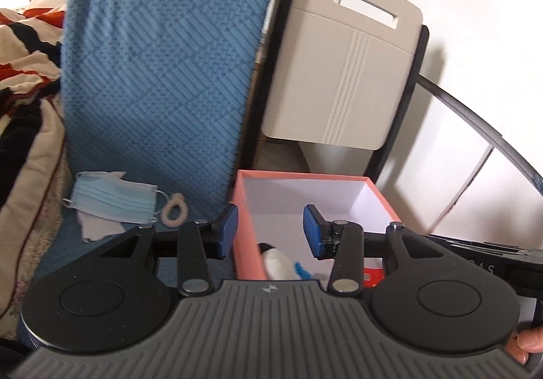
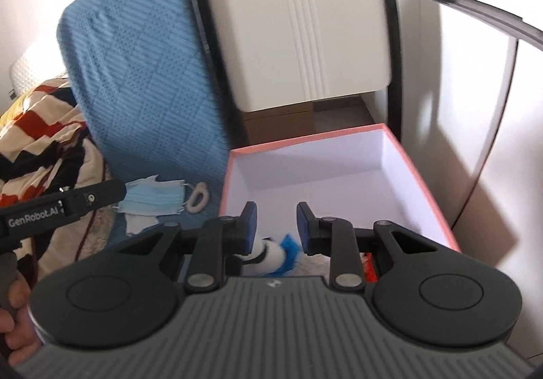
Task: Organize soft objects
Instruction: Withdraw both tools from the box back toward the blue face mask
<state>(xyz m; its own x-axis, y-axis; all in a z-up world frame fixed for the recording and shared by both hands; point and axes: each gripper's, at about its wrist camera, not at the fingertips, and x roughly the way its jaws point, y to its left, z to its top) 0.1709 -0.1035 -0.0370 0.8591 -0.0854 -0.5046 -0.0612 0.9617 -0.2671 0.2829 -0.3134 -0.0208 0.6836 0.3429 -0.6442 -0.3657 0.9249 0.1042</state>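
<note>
Face mask (image 1: 113, 198) lies flat on the blue seat beside the pink box (image 1: 249, 226), left of both empty, part-open grippers, left gripper (image 1: 270, 231) nearer than right gripper (image 2: 276, 223).

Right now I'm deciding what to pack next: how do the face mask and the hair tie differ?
The face mask is light blue, flat and pleated; the hair tie is beige and ring-shaped. The face mask is much larger than the hair tie. The face mask lies partly over a white scrap; the hair tie lies on blue fabric. Both lie outside the pink box.
</note>
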